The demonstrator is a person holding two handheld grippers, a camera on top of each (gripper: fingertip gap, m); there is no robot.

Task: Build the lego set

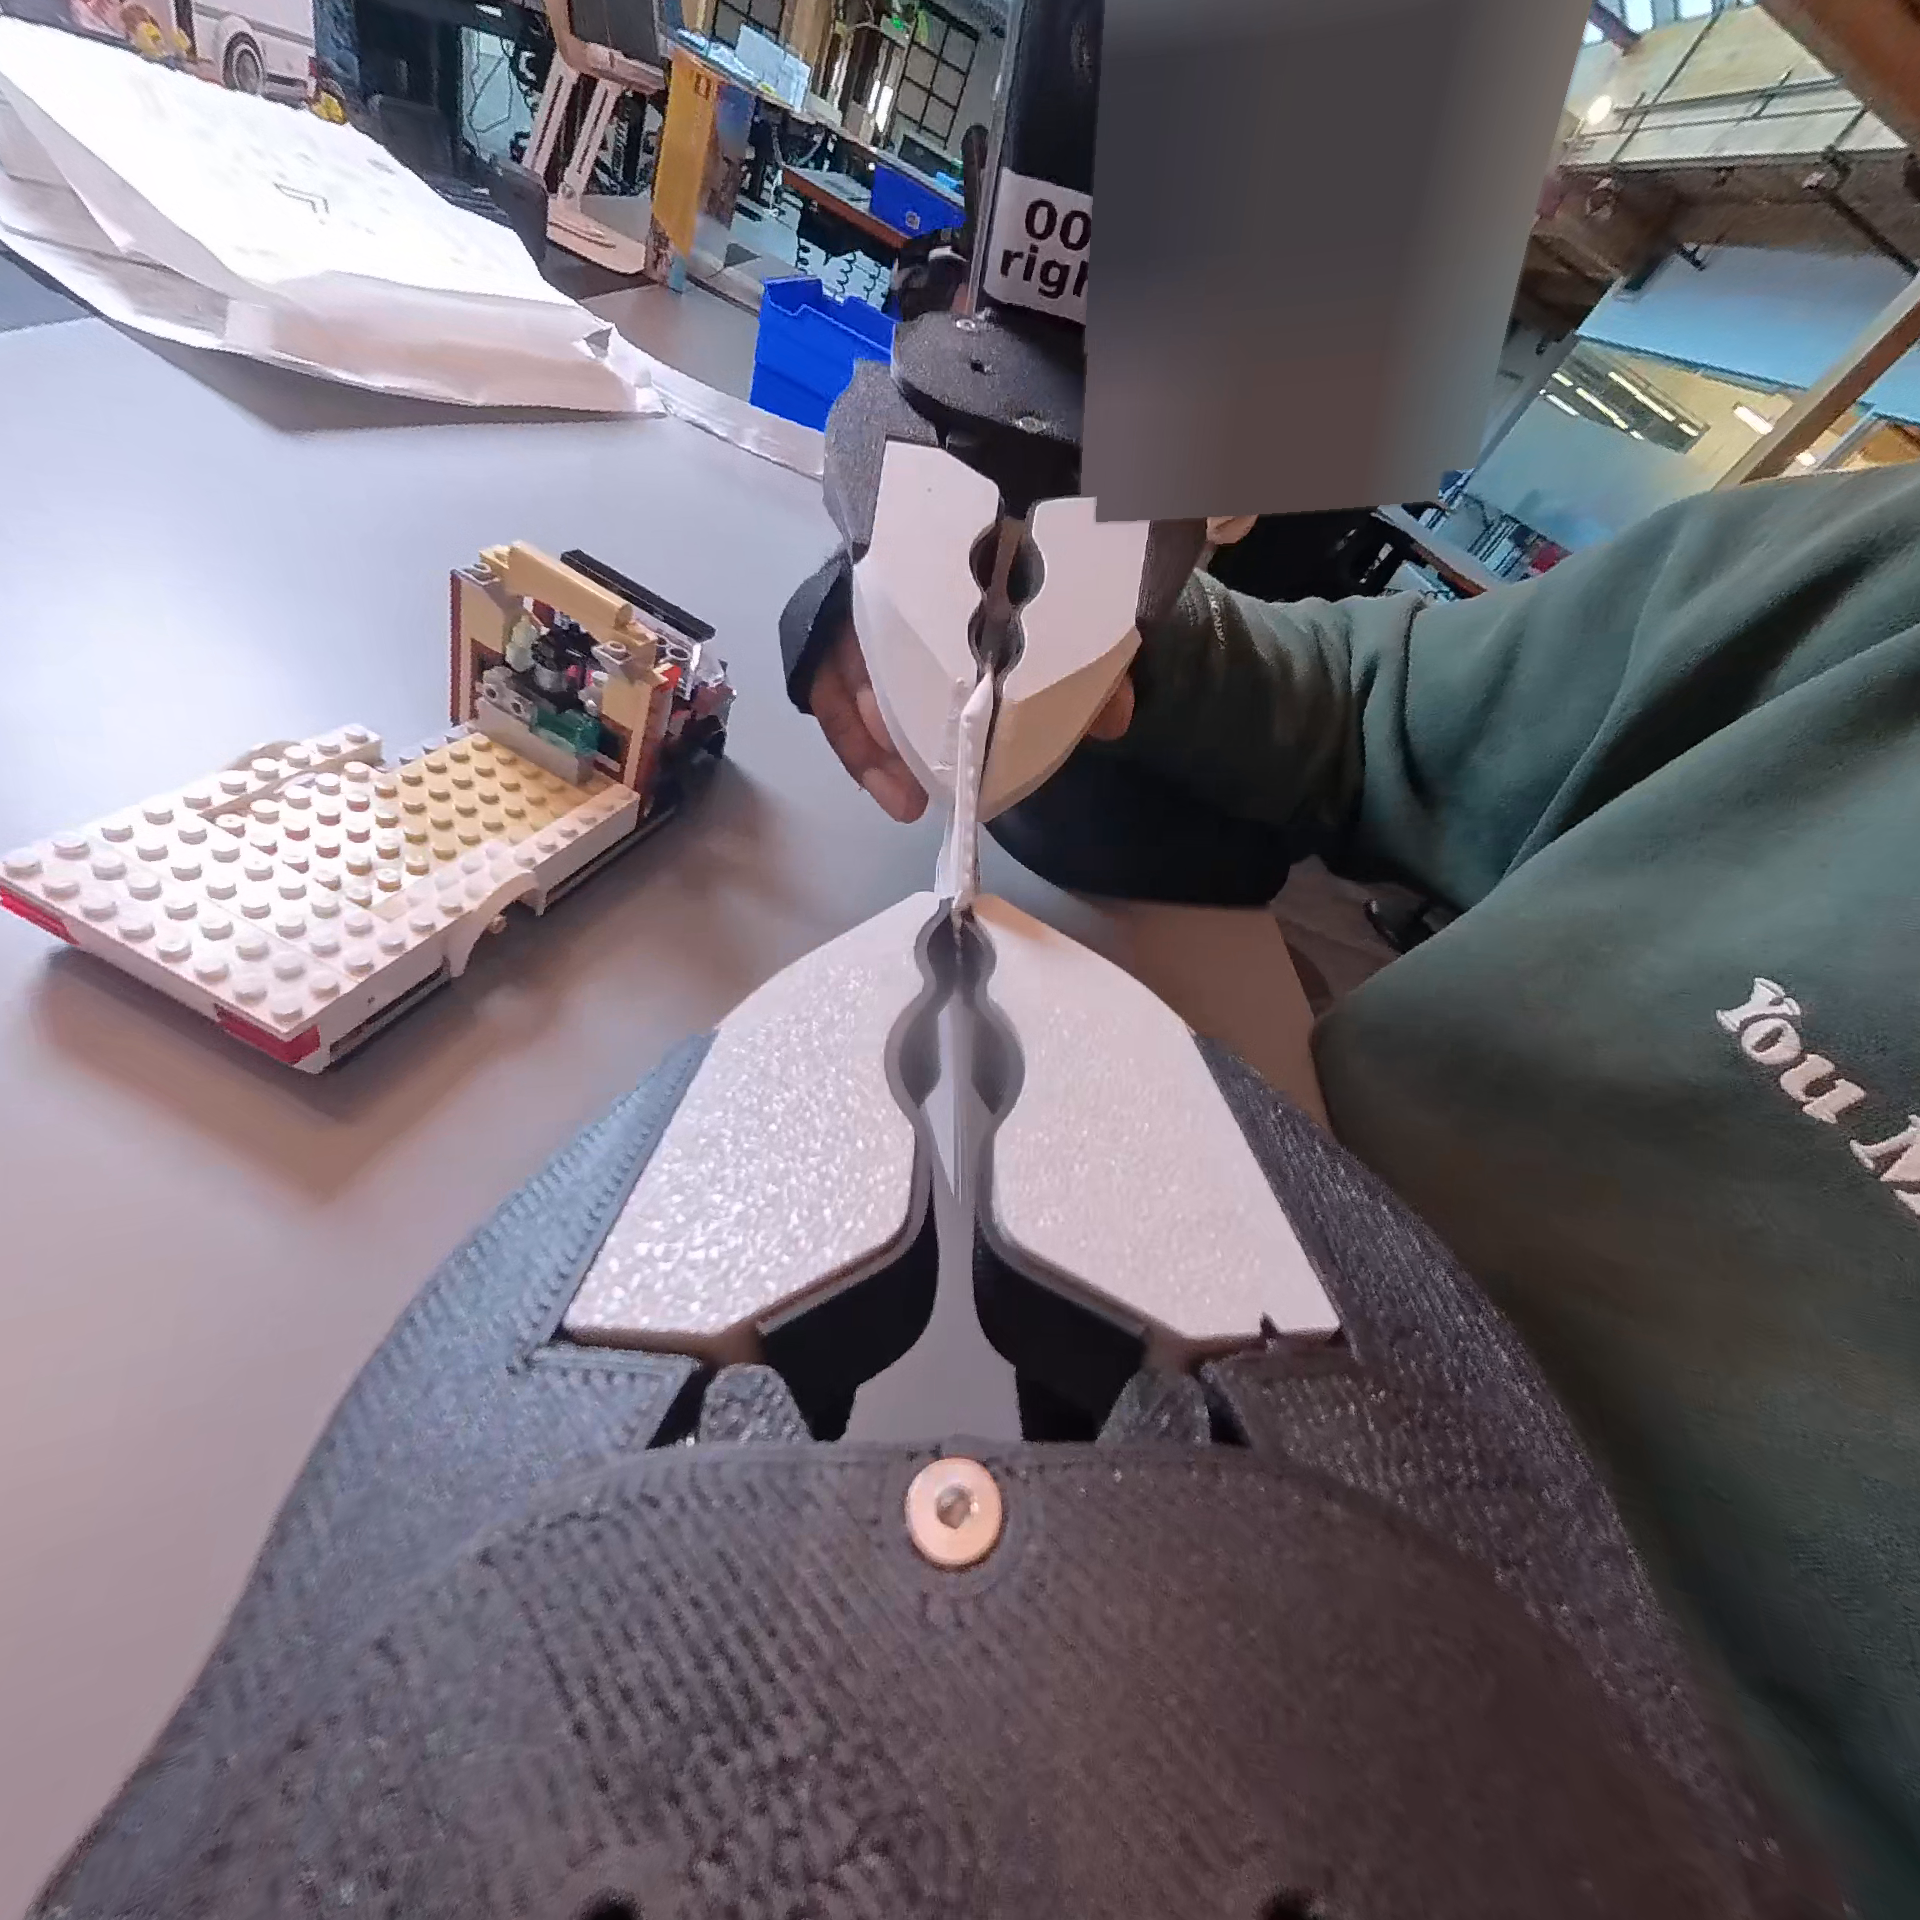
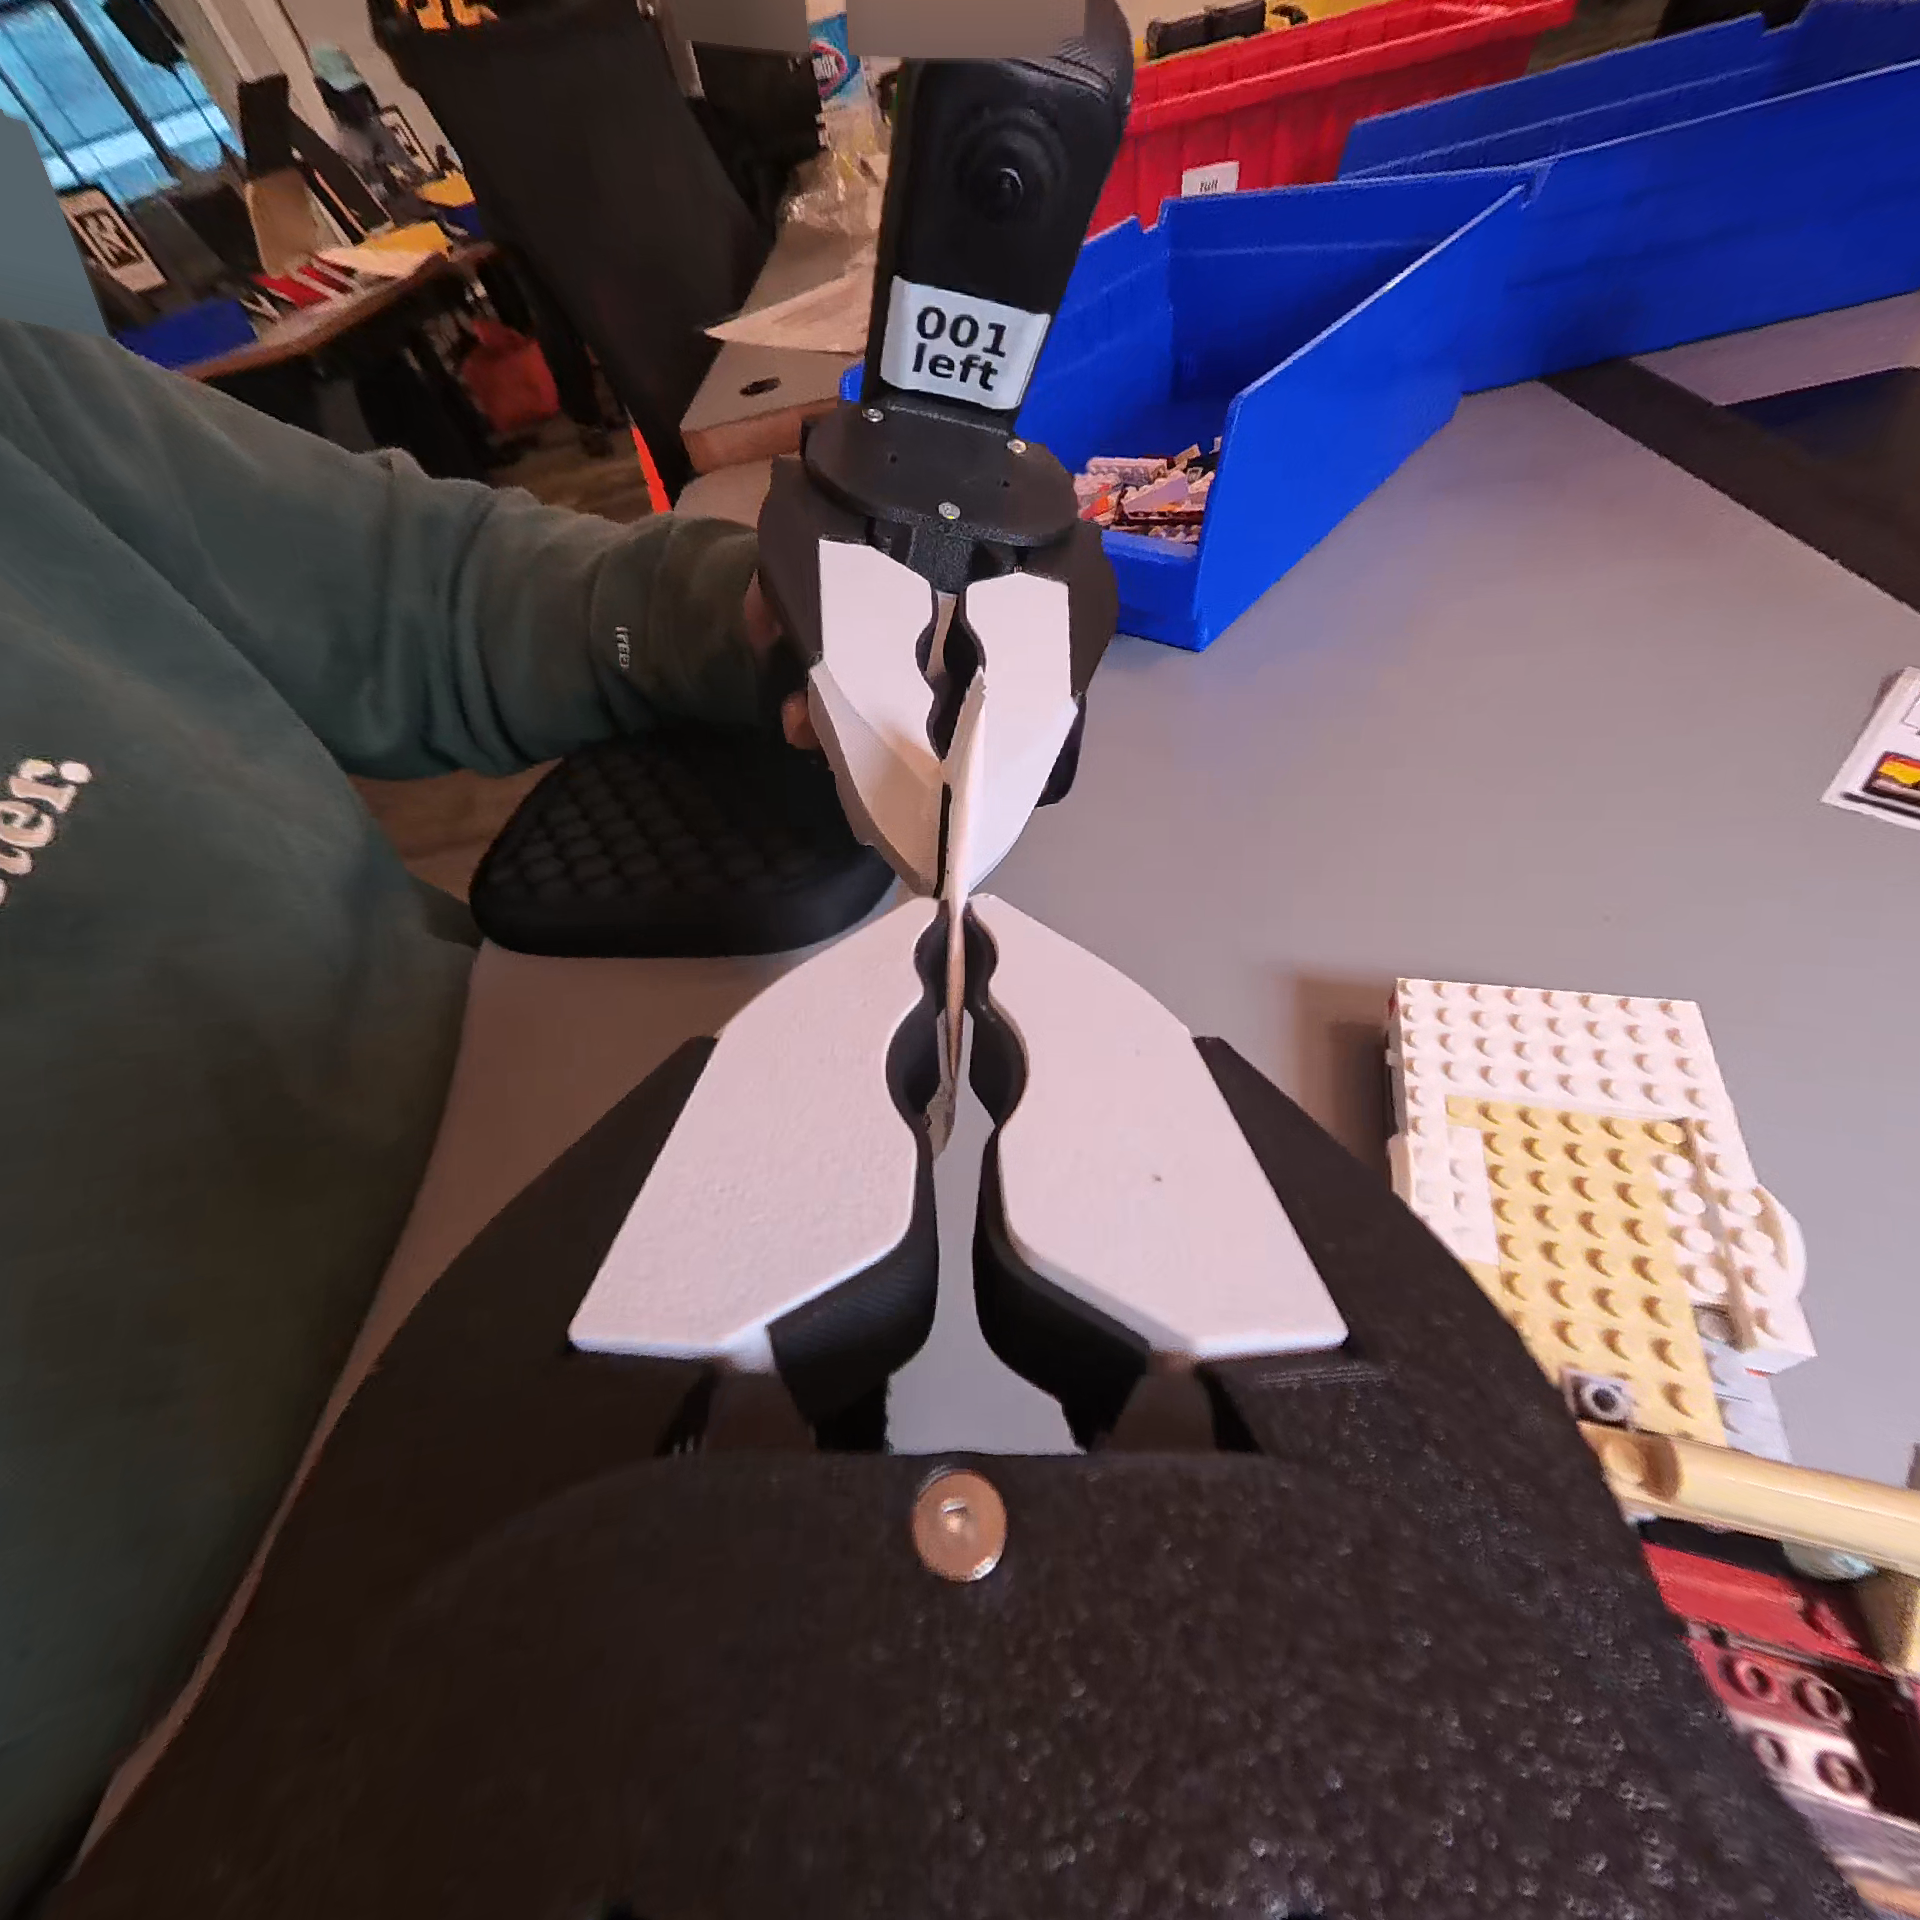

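My left gripper (image 1: pixel 956 920) and my right gripper (image 2: pixel 951 914) face each other tip to tip above the table's near edge. Both are shut on one thin white lego plate (image 1: pixel 971 748), seen edge-on, which runs from one pair of jaws into the other. In the left wrist view the right gripper (image 1: pixel 961 816) is straight ahead. In the right wrist view the left gripper (image 2: pixel 948 875) is straight ahead, with the plate (image 2: pixel 966 769) between its fingers. The part-built lego vehicle (image 1: pixel 312 862), with a white and tan studded floor and a brown cab, stands on the grey table (image 1: pixel 260 1247). It also shows in the right wrist view (image 2: pixel 1590 1195).
A blue bin (image 2: pixel 1299 416) with loose bricks stands at the back of the table. White paper bags (image 1: pixel 260 208) lie at the far left. A sticker sheet (image 2: pixel 1886 769) lies at the right edge. The person's green sleeves (image 1: pixel 1558 727) and a black chair seat (image 2: pixel 665 842) are close by. Left and right tips are no more than a few centimetres apart.
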